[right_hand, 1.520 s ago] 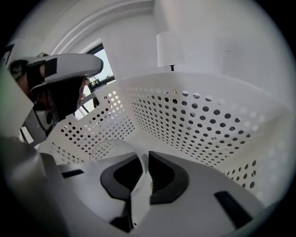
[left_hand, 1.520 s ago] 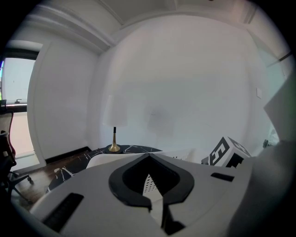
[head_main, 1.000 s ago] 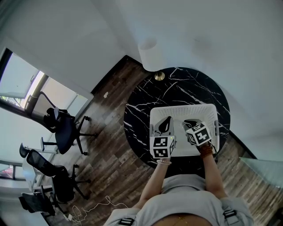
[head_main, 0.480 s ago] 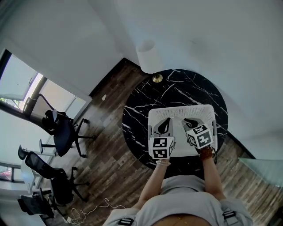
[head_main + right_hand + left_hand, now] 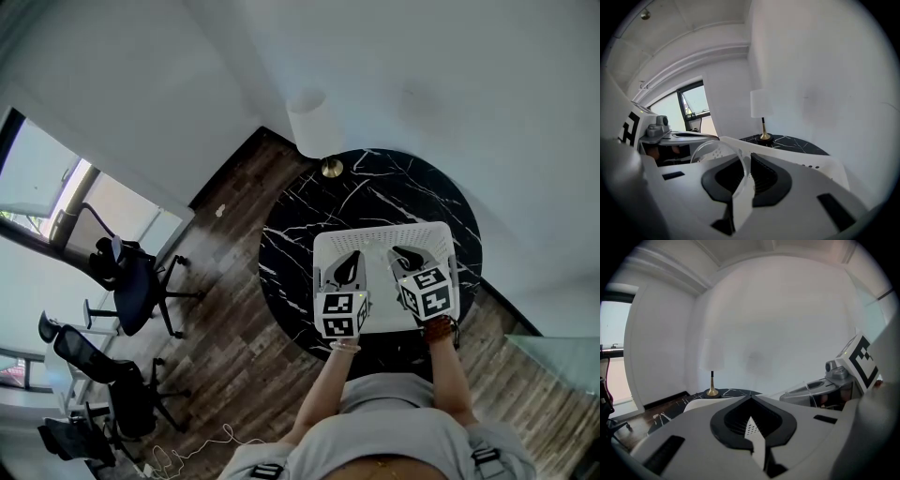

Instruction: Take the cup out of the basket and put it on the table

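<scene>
A white perforated basket (image 5: 384, 232) stands on the round black marble table (image 5: 375, 178). Both grippers hover over it. My right gripper (image 5: 401, 255) is shut on the thin wall of a clear plastic cup (image 5: 740, 176). In the right gripper view (image 5: 746, 157) the cup's rim arcs out to the left of the jaws, above the basket (image 5: 806, 164). My left gripper (image 5: 349, 258) is beside it with its pads (image 5: 736, 420) meeting at the tips and nothing held. The cup is too faint to make out in the head view.
A lamp with a white shade (image 5: 309, 122) and brass foot (image 5: 330, 168) stands at the table's far edge. Dark wood floor (image 5: 234, 309) lies to the left, with office chairs (image 5: 131, 272) beyond. White walls close in behind the table.
My right gripper has risen a little over the basket with the cup in its jaws. The left gripper has stayed where it was.
</scene>
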Tool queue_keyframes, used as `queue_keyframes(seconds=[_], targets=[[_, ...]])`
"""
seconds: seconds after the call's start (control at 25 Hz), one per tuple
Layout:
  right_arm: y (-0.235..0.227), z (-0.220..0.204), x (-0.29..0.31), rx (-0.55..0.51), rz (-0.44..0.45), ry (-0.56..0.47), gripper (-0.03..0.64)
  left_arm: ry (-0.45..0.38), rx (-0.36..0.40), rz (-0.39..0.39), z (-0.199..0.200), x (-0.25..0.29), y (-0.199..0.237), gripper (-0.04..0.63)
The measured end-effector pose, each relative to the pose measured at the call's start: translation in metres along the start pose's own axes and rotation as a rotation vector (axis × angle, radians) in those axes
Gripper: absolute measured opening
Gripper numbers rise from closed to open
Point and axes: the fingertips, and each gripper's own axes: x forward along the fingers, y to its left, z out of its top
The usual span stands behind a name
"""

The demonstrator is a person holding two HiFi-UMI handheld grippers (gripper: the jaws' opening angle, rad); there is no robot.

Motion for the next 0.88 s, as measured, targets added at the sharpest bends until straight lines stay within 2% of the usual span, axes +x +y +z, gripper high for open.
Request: queue_keyframes(seconds=[0.88], targets=[[-0.002,0.037,-0.026,-0.010,-0.045,-0.127,0.034,-0.003,0.017,-0.027,0.009,-0.003,-0.007,0.005]])
